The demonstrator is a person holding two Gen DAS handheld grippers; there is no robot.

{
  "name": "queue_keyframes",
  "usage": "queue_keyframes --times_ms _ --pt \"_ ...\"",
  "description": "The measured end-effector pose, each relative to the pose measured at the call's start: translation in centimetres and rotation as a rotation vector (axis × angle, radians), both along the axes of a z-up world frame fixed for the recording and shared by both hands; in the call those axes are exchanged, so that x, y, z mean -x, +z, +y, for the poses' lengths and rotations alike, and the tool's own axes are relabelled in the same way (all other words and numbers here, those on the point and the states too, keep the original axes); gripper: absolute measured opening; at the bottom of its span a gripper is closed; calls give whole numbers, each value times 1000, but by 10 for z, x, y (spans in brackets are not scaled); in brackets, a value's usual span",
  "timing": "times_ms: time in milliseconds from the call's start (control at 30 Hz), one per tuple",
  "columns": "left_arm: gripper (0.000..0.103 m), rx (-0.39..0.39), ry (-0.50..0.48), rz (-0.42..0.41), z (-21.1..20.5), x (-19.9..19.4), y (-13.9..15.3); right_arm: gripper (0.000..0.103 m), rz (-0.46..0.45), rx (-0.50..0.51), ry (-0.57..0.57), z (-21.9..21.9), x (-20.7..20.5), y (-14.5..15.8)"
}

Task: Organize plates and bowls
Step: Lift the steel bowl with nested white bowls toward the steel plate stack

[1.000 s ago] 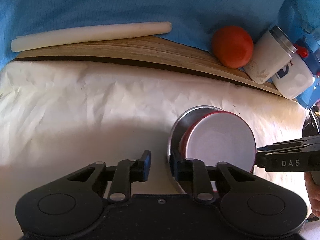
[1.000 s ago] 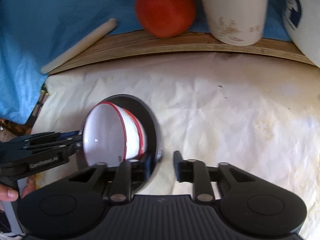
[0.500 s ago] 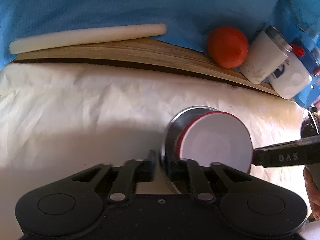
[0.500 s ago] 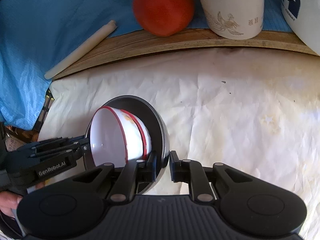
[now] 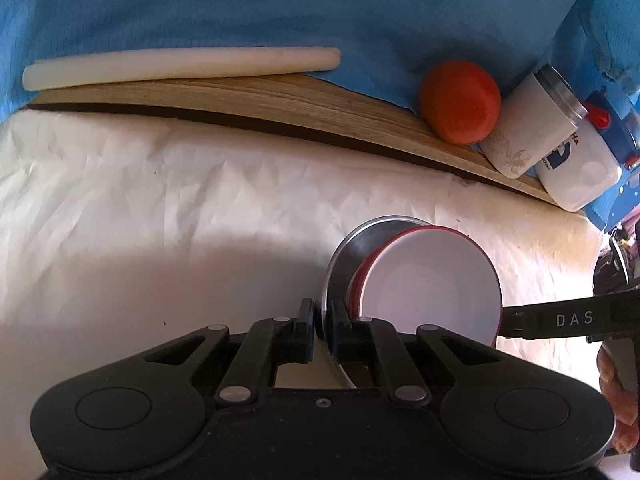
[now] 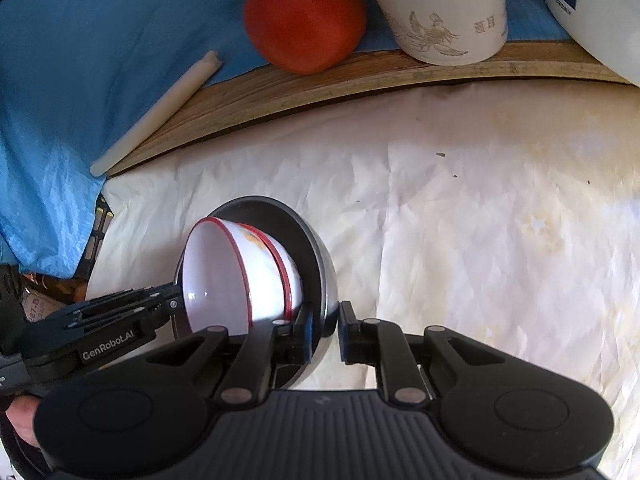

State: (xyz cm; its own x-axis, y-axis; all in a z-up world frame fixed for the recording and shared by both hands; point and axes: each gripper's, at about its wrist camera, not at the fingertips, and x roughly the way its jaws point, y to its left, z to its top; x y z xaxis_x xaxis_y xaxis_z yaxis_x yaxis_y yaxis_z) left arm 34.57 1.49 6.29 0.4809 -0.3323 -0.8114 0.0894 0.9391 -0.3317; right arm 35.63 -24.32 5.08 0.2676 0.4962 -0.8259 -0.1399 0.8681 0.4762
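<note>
A steel bowl [image 5: 343,256] holds two nested white bowls with red rims [image 5: 432,288]. My left gripper [image 5: 323,328] is shut on the steel bowl's rim on one side. My right gripper [image 6: 325,330] is shut on the steel bowl's [image 6: 326,280] rim on the opposite side, with the white bowls [image 6: 224,276] to the left of its fingers. The stack appears raised above the white paper. Each gripper's fingers show in the other's view, the right [image 5: 560,320] and the left [image 6: 120,308].
Crumpled white paper [image 5: 160,208] covers the table. At the back a wooden board [image 5: 240,96] carries a white rod [image 5: 180,64], a red tomato [image 5: 460,102], a white cup [image 5: 528,128] and a white jar [image 5: 576,168]. Blue cloth [image 5: 280,8] lies behind.
Both grippers closed from open onto the steel bowl's rim. The view has pulled back slightly and the stack sits a little higher over the paper.
</note>
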Motion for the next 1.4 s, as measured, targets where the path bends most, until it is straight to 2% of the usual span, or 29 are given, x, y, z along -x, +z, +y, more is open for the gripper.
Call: queue_keyframes --times_ms 200,333,833,1400 --pt "7 28 37 25 2 0 0 14 38 -26 -38 -6 -2 -2" --pt "7 33 45 30 2 1 2 14 32 -22 -48 -7 0 1" --pt "6 35 52 -14 3 19 20 14 -8 -15 -46 -2 18 21" --pt "6 26 51 -55 8 58 42 14 -43 -1 -16 5 56 42"
